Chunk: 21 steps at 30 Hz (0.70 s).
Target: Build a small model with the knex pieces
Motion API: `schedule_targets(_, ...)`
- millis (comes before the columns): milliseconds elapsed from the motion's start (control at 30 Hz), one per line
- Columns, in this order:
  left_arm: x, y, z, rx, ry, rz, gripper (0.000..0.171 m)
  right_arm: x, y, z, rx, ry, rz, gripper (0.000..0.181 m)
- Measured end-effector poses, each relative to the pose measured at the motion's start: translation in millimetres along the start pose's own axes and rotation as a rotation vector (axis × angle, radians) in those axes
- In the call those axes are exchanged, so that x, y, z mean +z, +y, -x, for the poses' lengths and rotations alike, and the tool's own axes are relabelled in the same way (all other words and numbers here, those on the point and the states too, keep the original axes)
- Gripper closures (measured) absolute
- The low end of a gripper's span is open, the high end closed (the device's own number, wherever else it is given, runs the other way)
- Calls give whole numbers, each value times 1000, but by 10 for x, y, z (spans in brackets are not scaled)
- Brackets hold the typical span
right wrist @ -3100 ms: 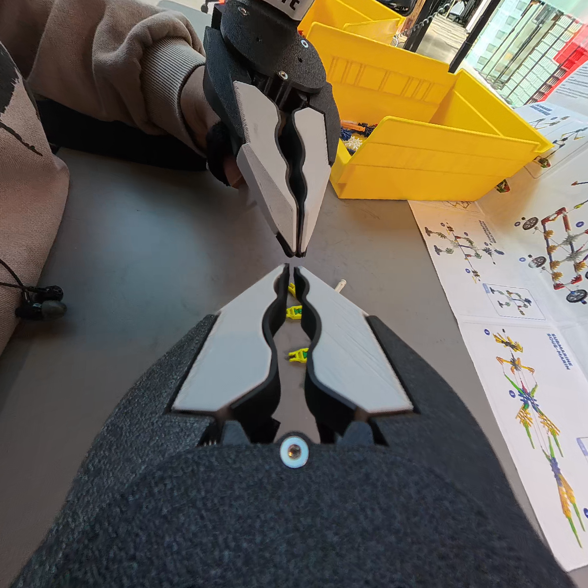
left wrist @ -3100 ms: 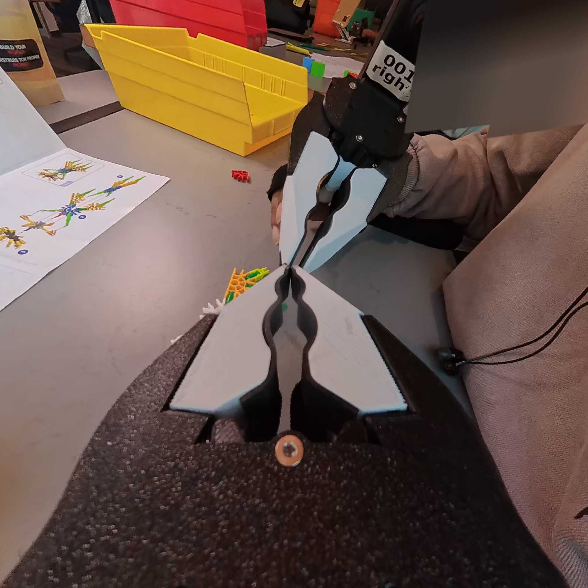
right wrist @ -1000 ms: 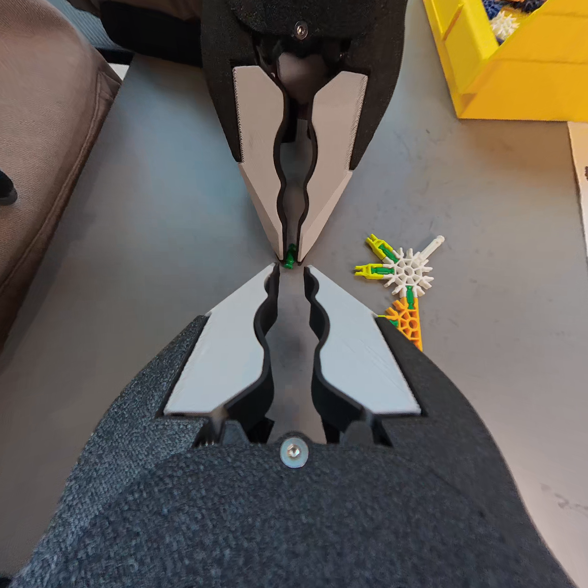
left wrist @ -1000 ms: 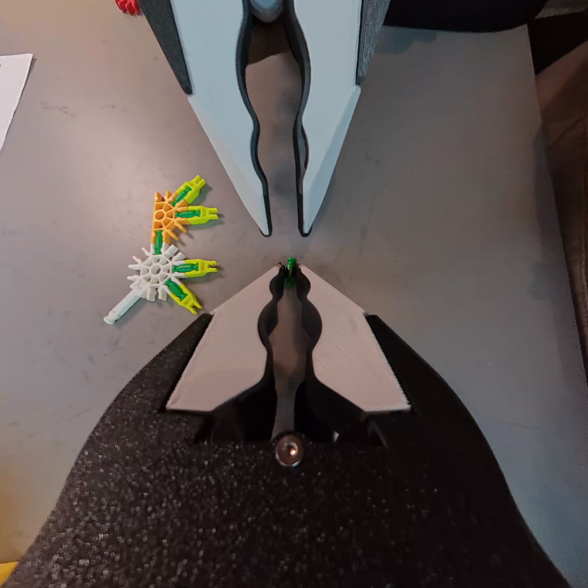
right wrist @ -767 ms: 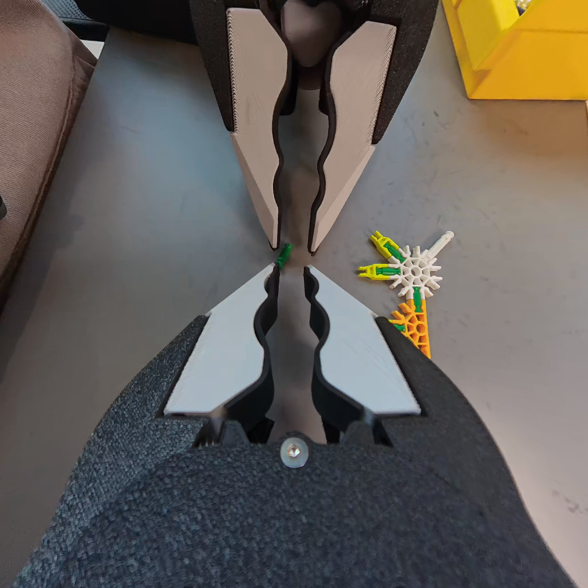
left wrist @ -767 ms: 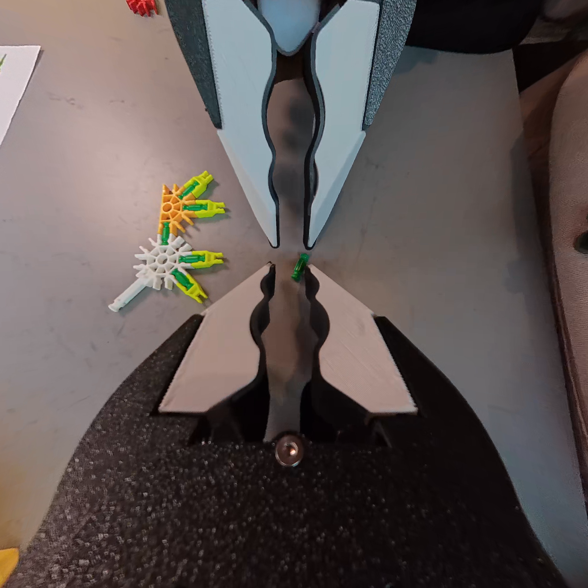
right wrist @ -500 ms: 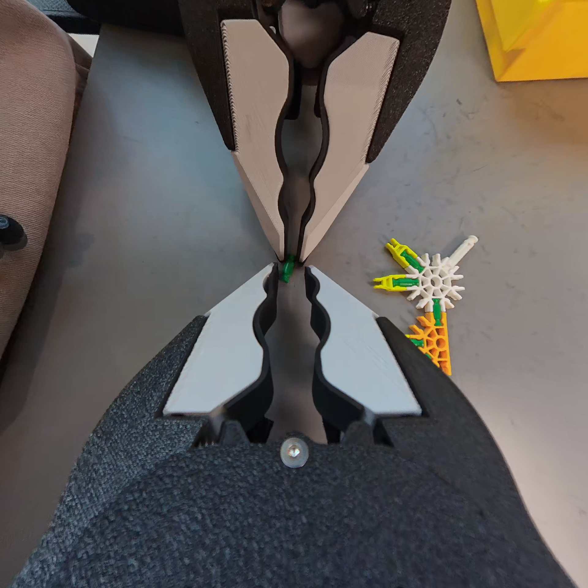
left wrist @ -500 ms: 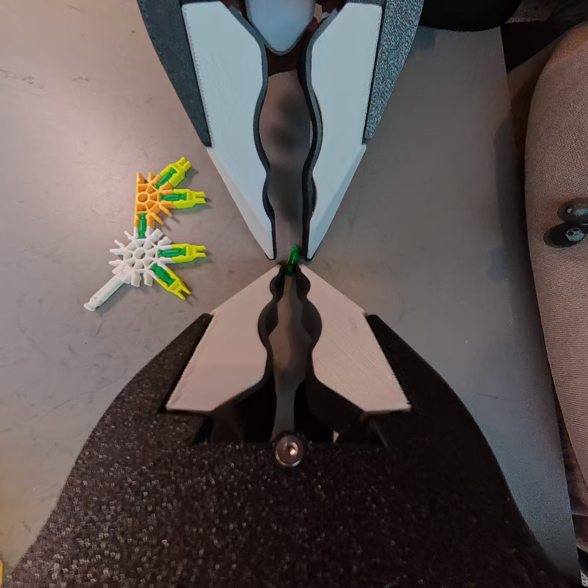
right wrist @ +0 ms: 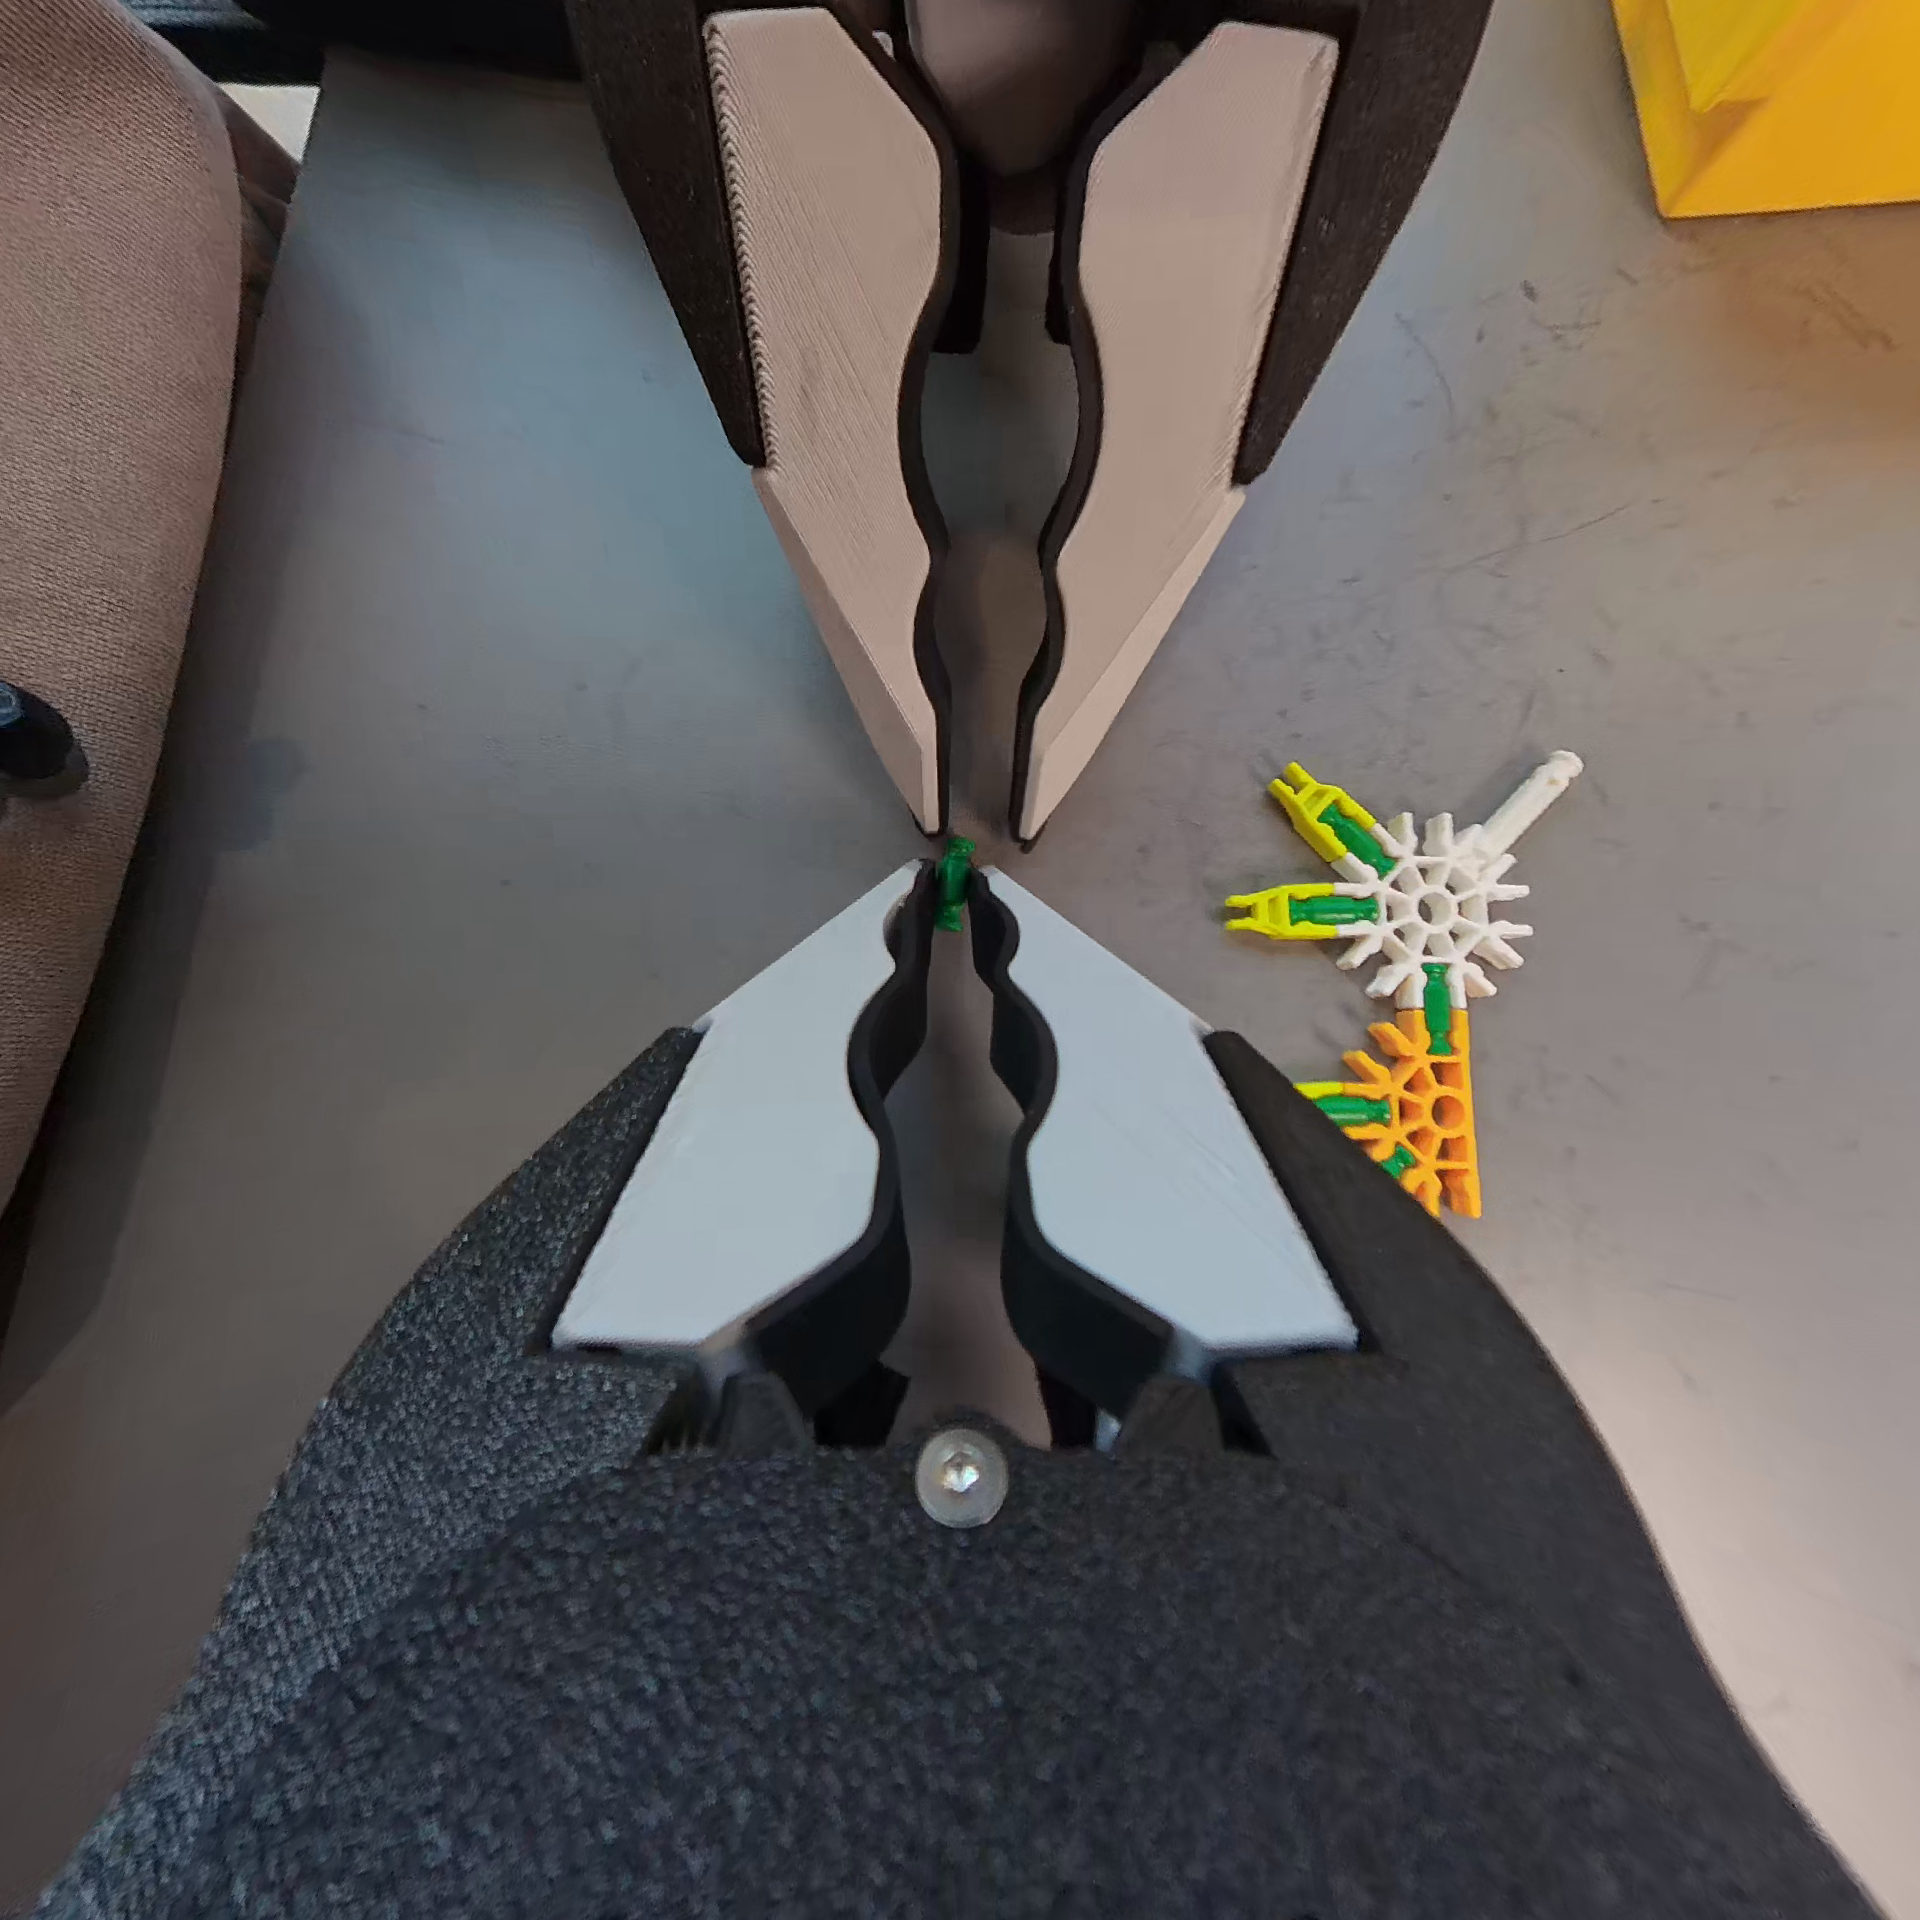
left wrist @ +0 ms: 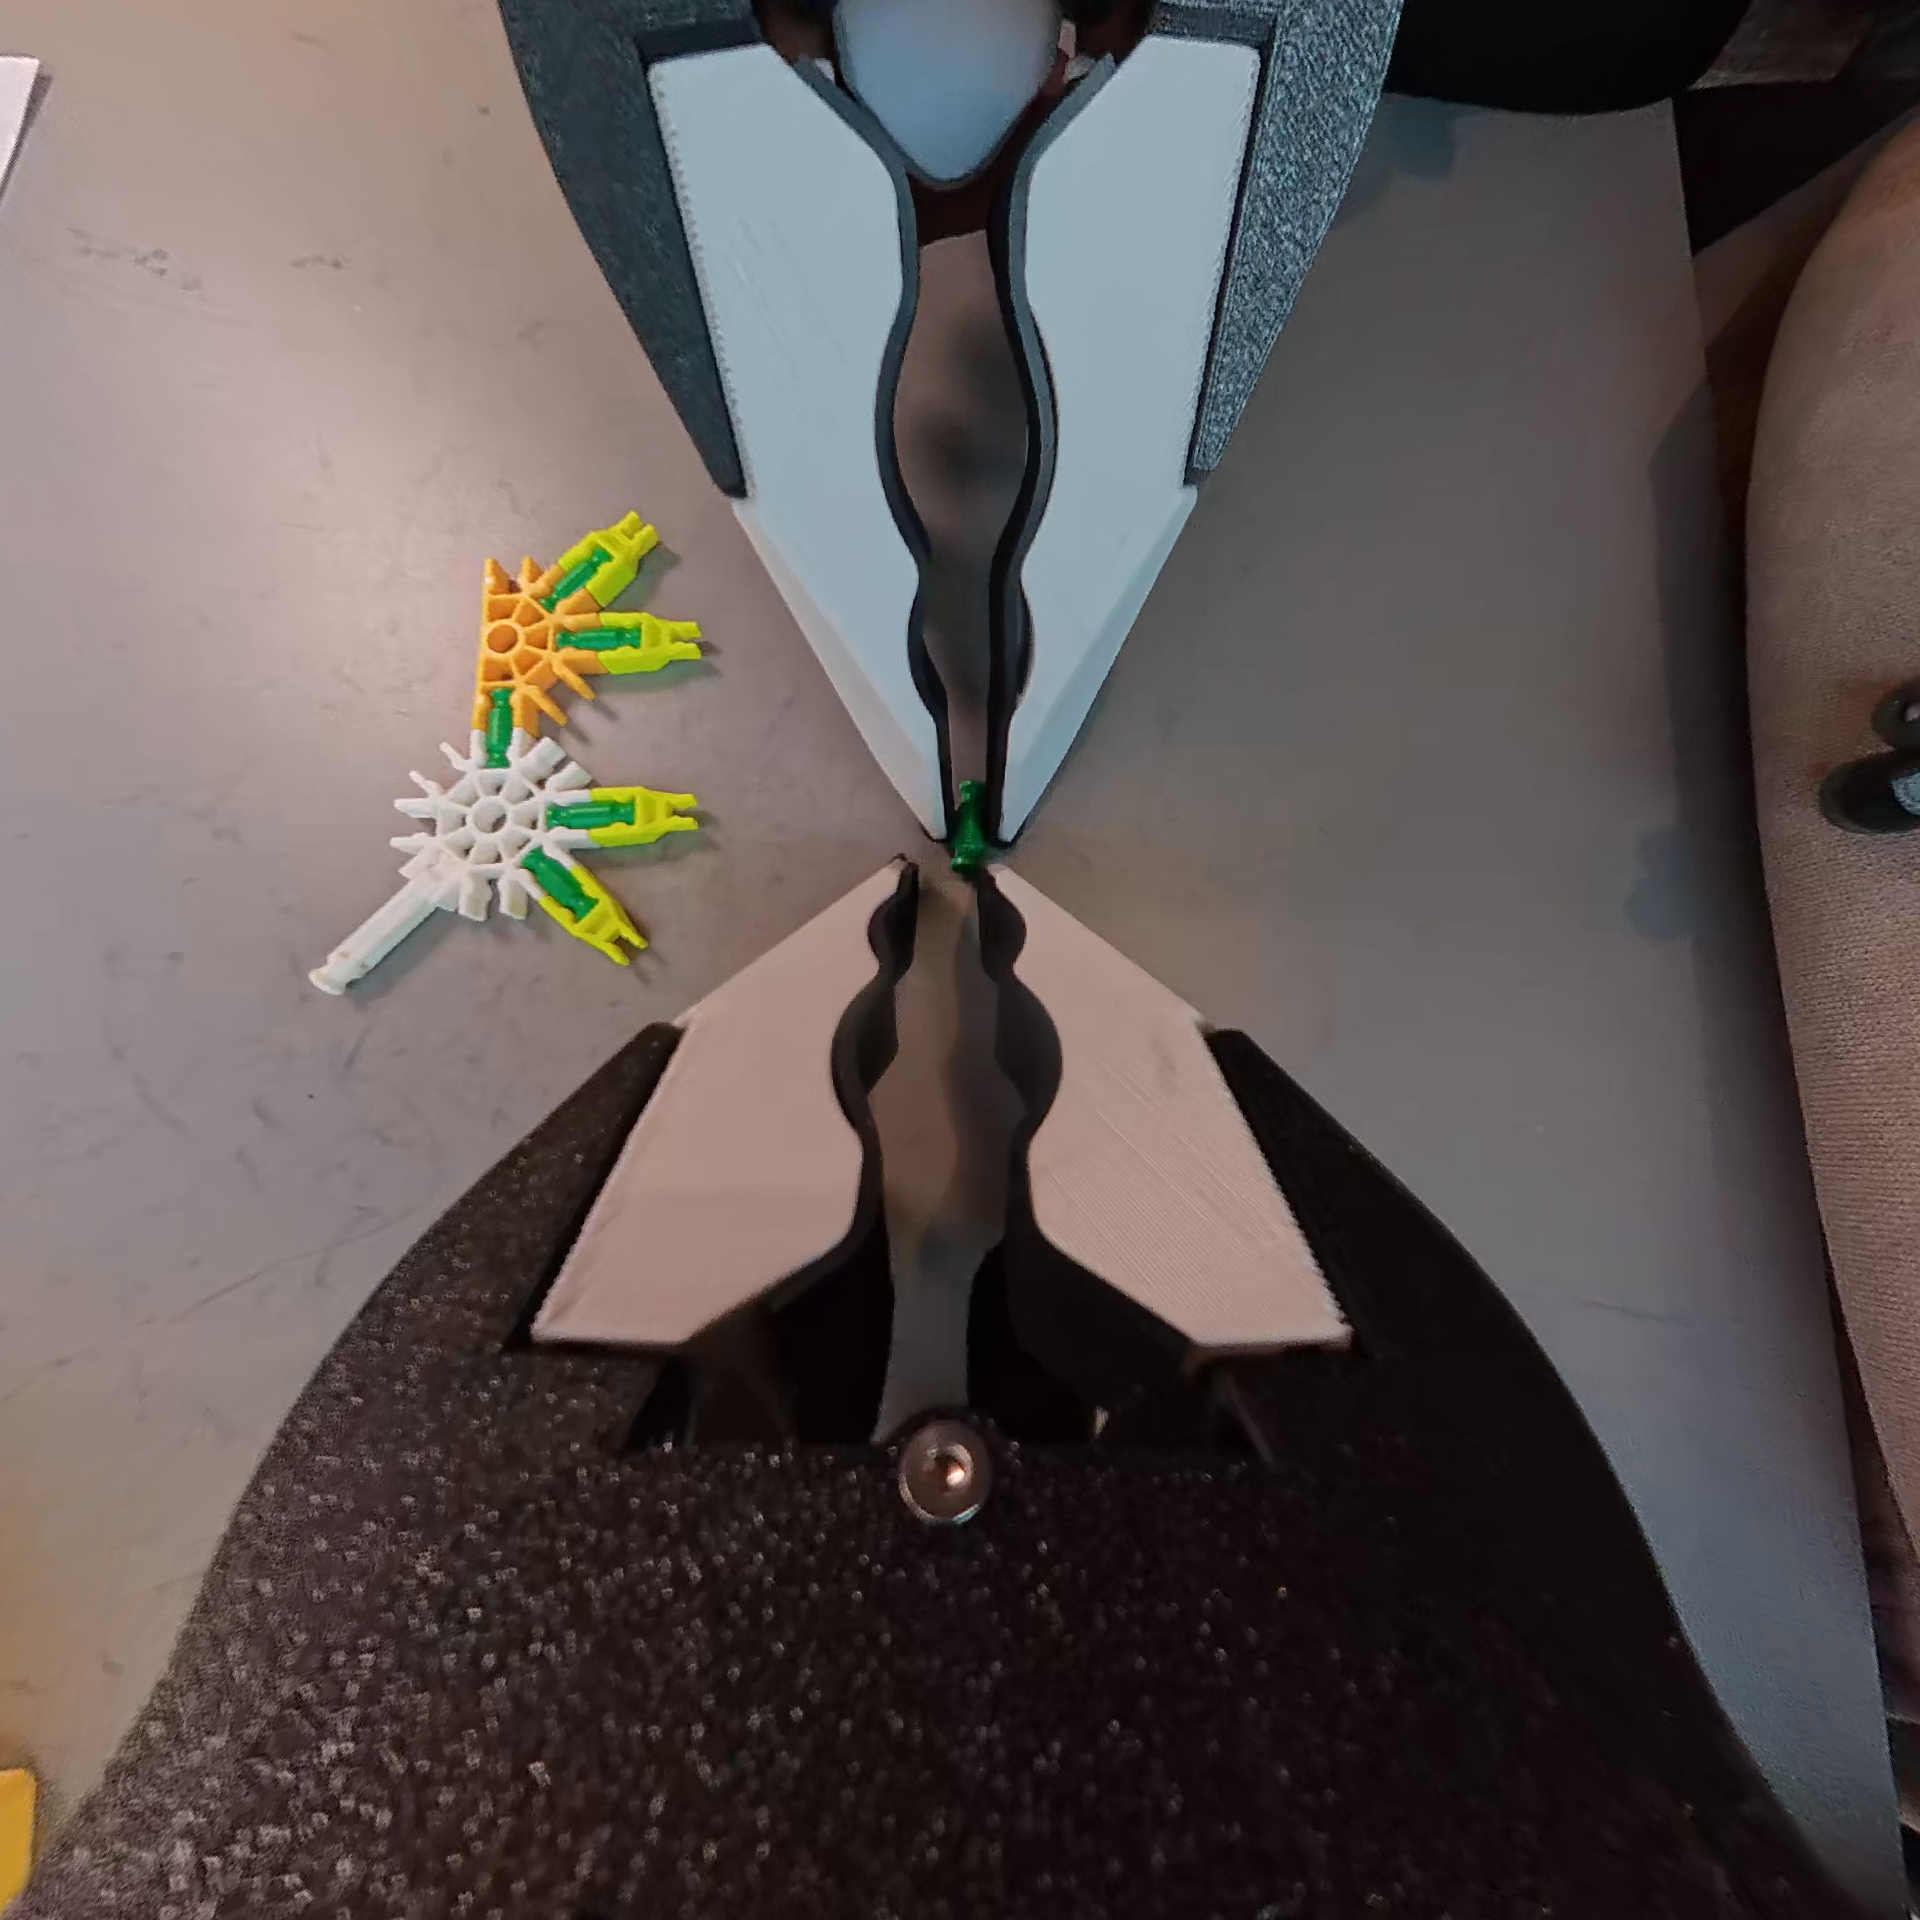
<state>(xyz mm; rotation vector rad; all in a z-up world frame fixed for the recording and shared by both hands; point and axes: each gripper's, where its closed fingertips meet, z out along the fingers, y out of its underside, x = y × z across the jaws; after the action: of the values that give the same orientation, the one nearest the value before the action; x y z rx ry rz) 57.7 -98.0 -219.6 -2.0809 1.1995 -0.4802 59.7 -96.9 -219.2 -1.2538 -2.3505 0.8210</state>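
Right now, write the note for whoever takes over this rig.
Right tool: shut on a small green rod, pinched at the very tips.
Left tool: open, tips facing the right tool's, close to the rod's free end but not gripping it.
On the grey table beside both tools lies a toy assembly: a white snowflake connector joined by a green rod to an orange fan connector, with yellow-green clips on short green rods. Neither tool touches it.
The held rod is attached to nothing.
A yellow bin shows at the top right of the right wrist view.
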Motion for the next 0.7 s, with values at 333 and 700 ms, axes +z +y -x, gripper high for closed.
schedule_targets(333, -95, -82, 630, -209, -191, -124, 148, -874, 34, -909, 130, 260, -159, 176)
schedule_targets(700, -130, -277, 1019, -225, -189, -256, 121, -774, 264, -1153, 120, 265, -144, 176)
